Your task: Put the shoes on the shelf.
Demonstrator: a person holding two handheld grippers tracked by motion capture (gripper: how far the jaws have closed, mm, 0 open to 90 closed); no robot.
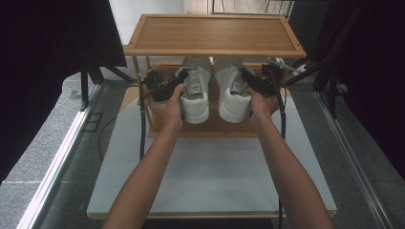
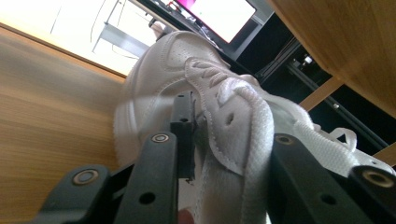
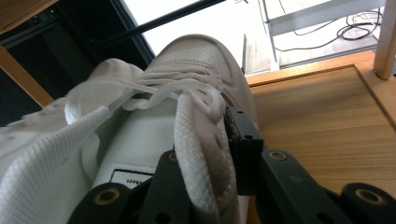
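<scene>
You will find no text you can read here; the one printed mark is a small black-bordered label [image 3: 131, 178] on the insole of the right white shoe [image 3: 196, 70], just inside its collar beside the laces [image 3: 154, 95]; its letters are too small and blurred to make out.

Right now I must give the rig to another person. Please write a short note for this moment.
Left gripper: jaws astride the collar of the left shoe.
Right gripper: jaws astride the collar of the right shoe.
Whether the pads press is unclear.
Both shoes stand side by side on the lower shelf of the wooden rack, toes inward.
Done: shoes on the shelf.
Left: probably release and withdraw.
</scene>
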